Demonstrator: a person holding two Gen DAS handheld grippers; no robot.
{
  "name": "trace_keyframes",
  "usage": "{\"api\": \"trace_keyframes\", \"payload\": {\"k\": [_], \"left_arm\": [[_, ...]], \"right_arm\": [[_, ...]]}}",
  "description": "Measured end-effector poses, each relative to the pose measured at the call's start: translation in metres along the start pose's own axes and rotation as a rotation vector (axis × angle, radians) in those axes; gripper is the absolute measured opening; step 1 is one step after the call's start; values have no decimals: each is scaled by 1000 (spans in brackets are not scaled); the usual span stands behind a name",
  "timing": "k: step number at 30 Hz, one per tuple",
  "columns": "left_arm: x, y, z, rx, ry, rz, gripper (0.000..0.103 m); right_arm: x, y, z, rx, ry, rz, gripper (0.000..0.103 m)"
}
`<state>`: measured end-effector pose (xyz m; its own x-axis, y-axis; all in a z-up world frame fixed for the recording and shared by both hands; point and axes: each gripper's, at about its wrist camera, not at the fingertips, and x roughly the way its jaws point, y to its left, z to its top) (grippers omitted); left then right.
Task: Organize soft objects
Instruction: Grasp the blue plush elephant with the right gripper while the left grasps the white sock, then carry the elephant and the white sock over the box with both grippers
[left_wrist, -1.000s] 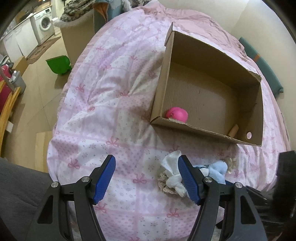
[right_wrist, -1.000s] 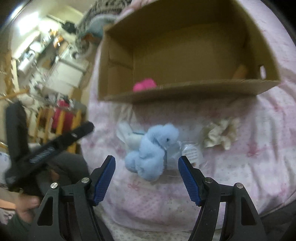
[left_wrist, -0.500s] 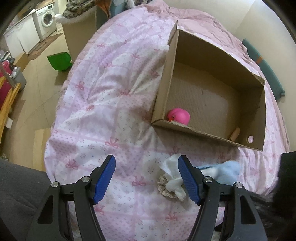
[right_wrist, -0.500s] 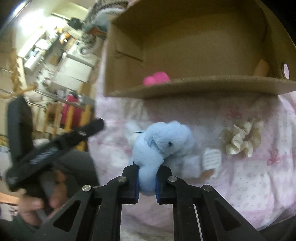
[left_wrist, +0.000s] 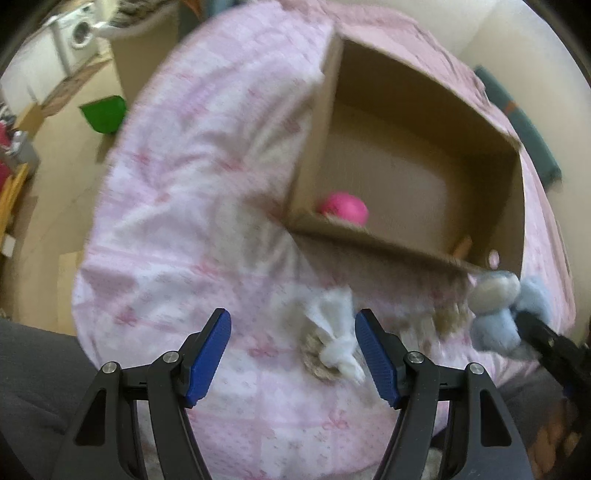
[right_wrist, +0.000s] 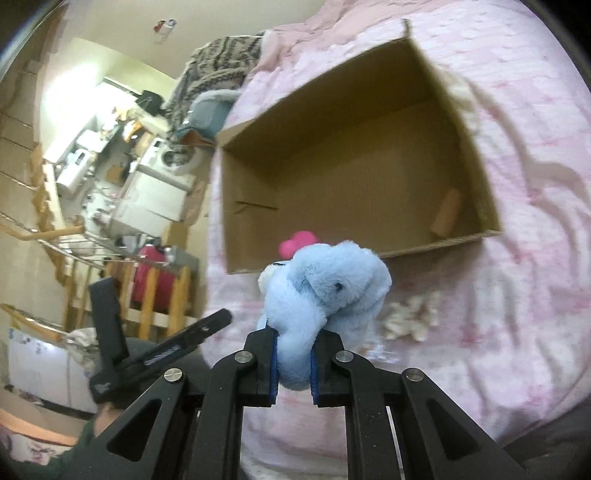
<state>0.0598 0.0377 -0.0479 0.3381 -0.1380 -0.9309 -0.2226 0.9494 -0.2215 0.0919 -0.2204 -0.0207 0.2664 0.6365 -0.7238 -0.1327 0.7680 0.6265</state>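
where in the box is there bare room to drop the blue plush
Most of the cardboard box floor is bare, between the pink toy in its near left corner and the tan roll by the right wall. The right gripper holds the blue plush elephant.

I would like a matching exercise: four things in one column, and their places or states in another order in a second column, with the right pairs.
Things:
1. blue plush toy
2. pink toy
3. white cloth bundle
4. left gripper

Places or states:
A. inside the cardboard box, near its front wall
B. open, holding nothing
C. clamped in the right gripper, lifted off the bedspread
D. lying on the bedspread in front of the box

Pairs: 1-C, 2-A, 3-D, 4-B
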Motion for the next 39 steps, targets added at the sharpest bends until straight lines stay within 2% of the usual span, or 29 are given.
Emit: {"api": "trace_keyframes", "payload": {"k": [3, 7, 14, 17, 19, 25, 35, 39], "left_arm": [[12, -11, -4, 35, 45, -22, 55], [27, -29, -6, 105, 82, -18, 43], [46, -58, -12, 221, 80, 55, 42], [54, -63, -18, 248, 91, 88, 21], [53, -65, -19, 255, 90, 80, 16], [29, -60, -20, 239, 25, 27, 16], [-12, -24, -13, 83, -48, -73, 16], [-17, -15, -7, 58, -60, -36, 16]], "right_arm": [[6, -5, -1, 25, -4, -41, 14], [6, -5, -1, 27, -20, -47, 14], [3, -15, -2, 48, -19, -58, 14], [2, -13, -2, 50, -24, -55, 14], [1, -13, -4, 46, -23, -55, 14], [3, -12, -5, 29, -12, -49, 14], [0, -2, -7, -19, -31, -24, 14], [-1, -1, -8, -30, -34, -33, 14]]}}
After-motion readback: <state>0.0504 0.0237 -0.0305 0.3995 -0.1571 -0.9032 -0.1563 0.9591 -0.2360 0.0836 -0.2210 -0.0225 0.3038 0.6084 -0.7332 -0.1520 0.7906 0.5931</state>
